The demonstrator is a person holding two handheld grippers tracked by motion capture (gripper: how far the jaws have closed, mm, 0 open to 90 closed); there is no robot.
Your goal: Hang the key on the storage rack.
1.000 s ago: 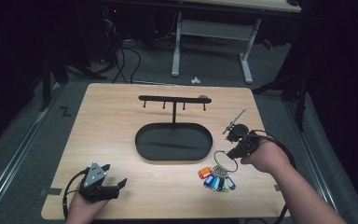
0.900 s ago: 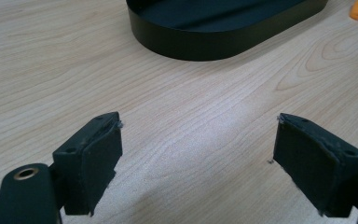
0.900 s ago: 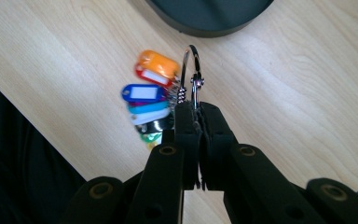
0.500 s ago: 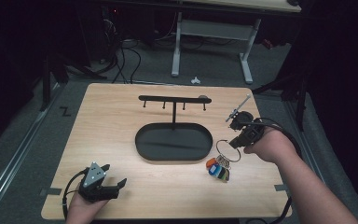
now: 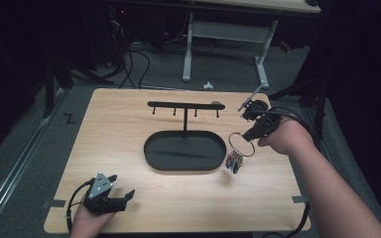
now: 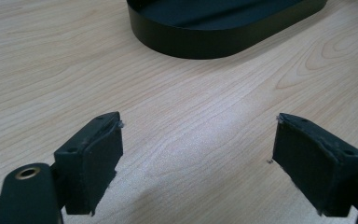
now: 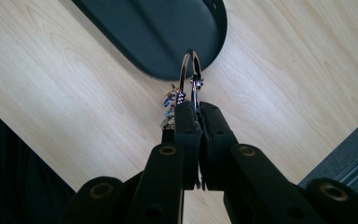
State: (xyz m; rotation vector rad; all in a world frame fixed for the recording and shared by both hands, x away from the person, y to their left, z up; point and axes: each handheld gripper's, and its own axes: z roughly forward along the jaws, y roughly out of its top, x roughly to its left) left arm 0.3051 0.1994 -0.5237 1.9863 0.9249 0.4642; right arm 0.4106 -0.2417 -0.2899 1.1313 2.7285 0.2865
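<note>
My right tongs (image 5: 252, 135) pinch the key ring (image 5: 241, 144) beside the hook stand (image 5: 185, 105), keys (image 5: 233, 161) dangling free for hanging; left tongs (image 5: 121, 196) rest open, idle.

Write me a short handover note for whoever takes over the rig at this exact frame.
Right gripper: shut on the key ring, lifted off the table, coloured keys dangling beside the black oval tray.
Left gripper: open, holding nothing, low at the table's near left corner.
Done: key ring picked up.
Left: probably hang it on a peg of the hook rack above the tray.
</note>
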